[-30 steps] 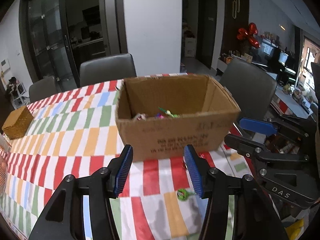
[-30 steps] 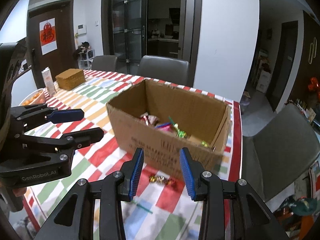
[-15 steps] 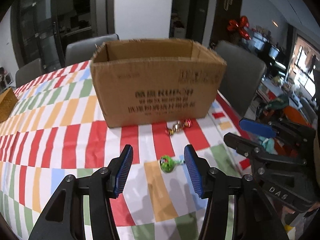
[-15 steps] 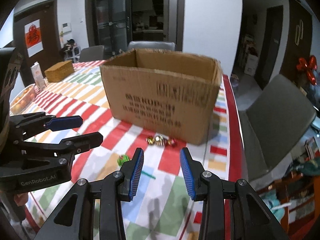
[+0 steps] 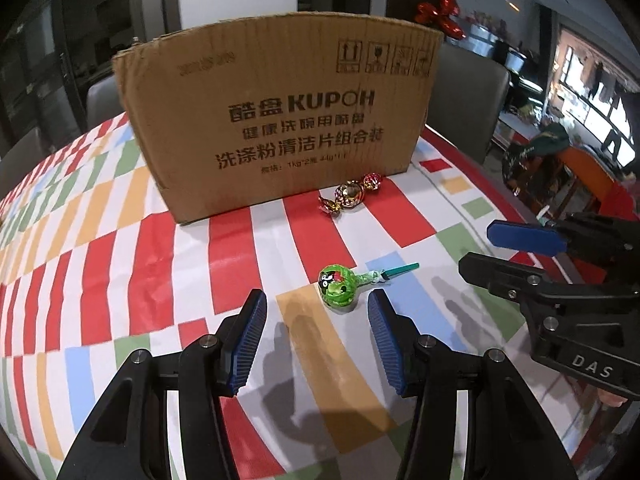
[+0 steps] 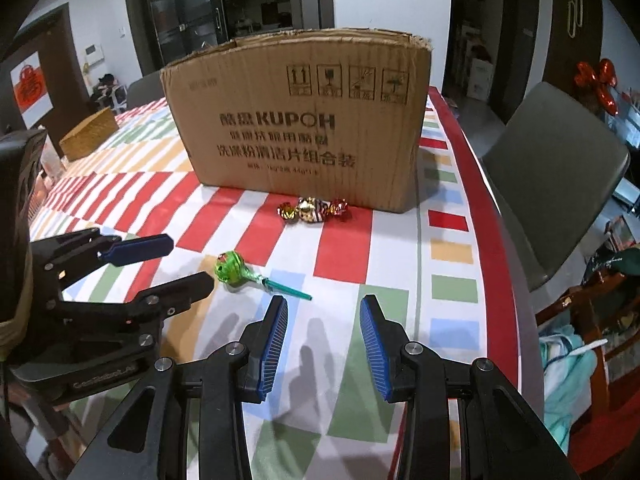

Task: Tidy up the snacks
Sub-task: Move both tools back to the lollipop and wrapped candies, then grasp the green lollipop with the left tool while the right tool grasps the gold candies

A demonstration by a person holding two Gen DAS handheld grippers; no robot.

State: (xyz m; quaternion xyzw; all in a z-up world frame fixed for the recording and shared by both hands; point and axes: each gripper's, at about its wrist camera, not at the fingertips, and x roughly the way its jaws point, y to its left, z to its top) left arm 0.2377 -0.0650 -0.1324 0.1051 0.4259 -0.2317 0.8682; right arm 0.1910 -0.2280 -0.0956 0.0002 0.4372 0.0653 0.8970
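Two snacks not yet boxed, judging by the layout: green lollipop (image 5: 338, 288) flat on the tablecloth (image 5: 120, 264), head to the left and teal stick to the right; foil-wrapped candy (image 5: 351, 196) farther off, right at the foot of the cardboard box (image 5: 276, 120). Box contents hidden from these low views, so no telling how much is already inside; task in hand judged to be collecting the two stragglers and dropping them in. Left gripper (image 5: 316, 340) low over the cloth, fingers apart and empty, lollipop head just beyond and between the blue pads, not touched. Right gripper (image 6: 322, 340) likewise parted and holding nothing, near the stick end of the lollipop, candy farther ahead of it. Likely next: a pinch on the lollipop from the left side, possibly the candy for the right, though neither settled yet. Surface: table under a glossy cloth of red, orange, green and blue blocks on white, with gripper shadows falling on it. A woven basket (image 6: 90, 134) far left on the table. Grey chairs (image 6: 552, 168) around, one at the right edge, others behind the box. Beyond: dark glass doors, white wall, a red foil balloon (image 5: 440, 12) at the far right, clutter and clothing low on the right.
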